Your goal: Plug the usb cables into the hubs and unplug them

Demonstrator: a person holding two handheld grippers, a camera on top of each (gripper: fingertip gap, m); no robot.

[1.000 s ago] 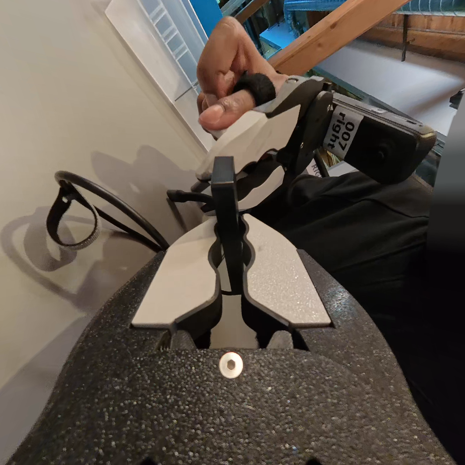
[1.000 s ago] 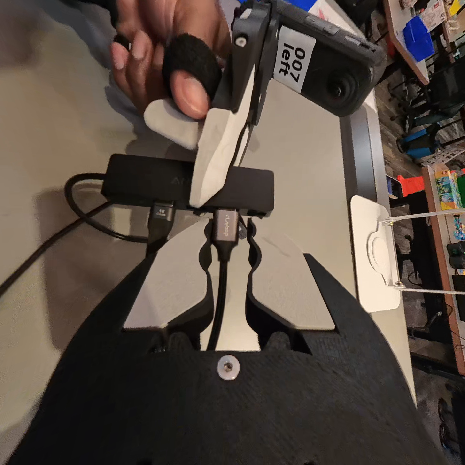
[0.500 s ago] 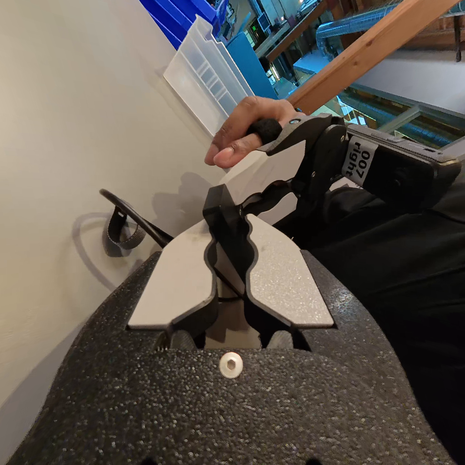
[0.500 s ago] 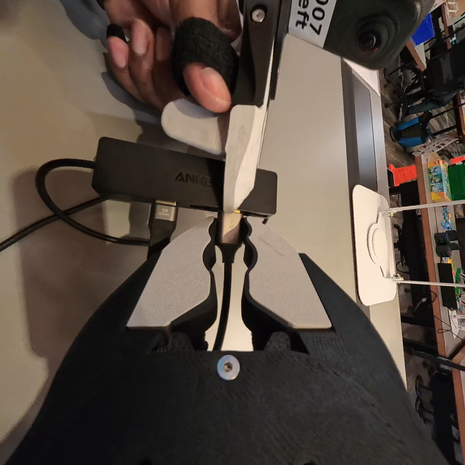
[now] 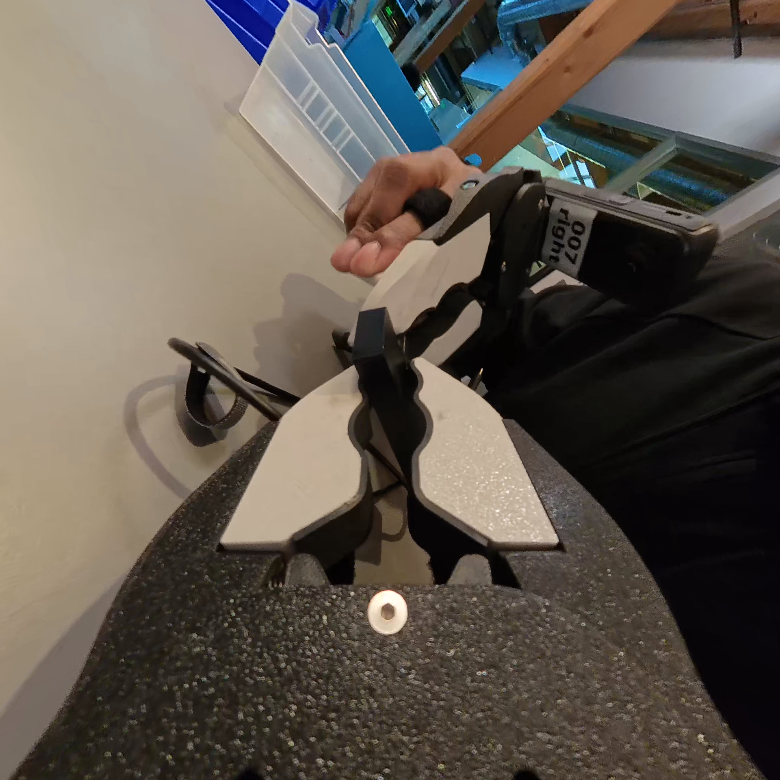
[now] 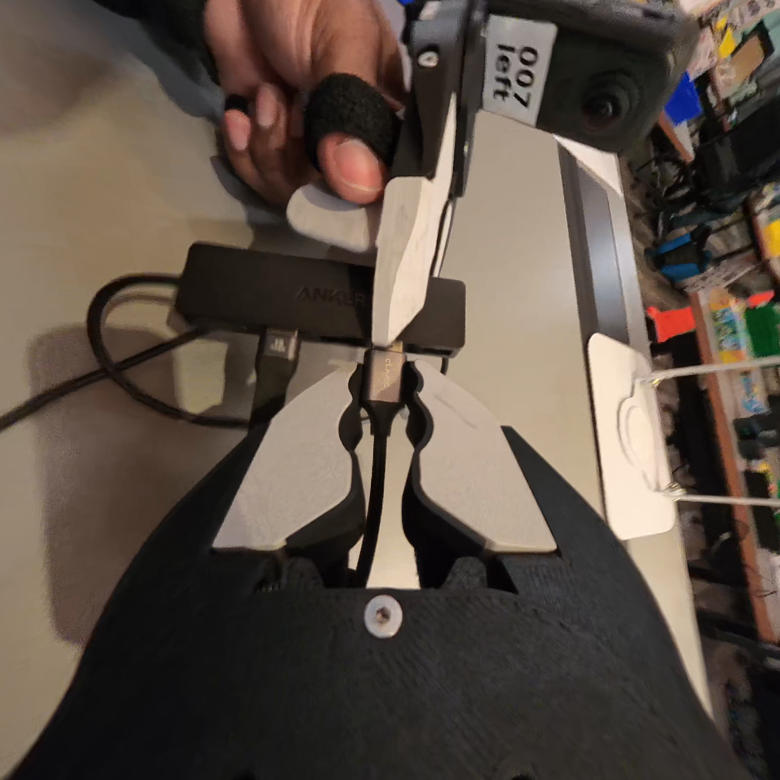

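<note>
- Your left tool (image 5: pixel 386 382) is clenching the black hub (image 6: pixel 295 295) near one end, fingers pressed on its flat faces; in the left wrist view the hub (image 5: pixel 373 337) is showing edge-on between them.
- Your right tool (image 6: pixel 386 375) is gripping the grey plug of the usb cable (image 6: pixel 385 377); the plug's metal tip is sitting at the hub's port, and you cannot tell how far in it is.
- A second plug (image 6: pixel 276 352) is sitting in a port farther along the hub.
- The hub is hanging over the beige desk (image 6: pixel 105 147), not far from the edge on the right of the right wrist view; whether it is touching the desk is unclear.
- The hub's own cord (image 6: pixel 101 337) is looping across the desk, a strap (image 5: pixel 211 396) hanging round it.
- Your hand (image 6: pixel 295 105) is squeezing the left tool's handle.
- A clear plastic tray (image 5: pixel 312 109) is lying on the desk beyond.
</note>
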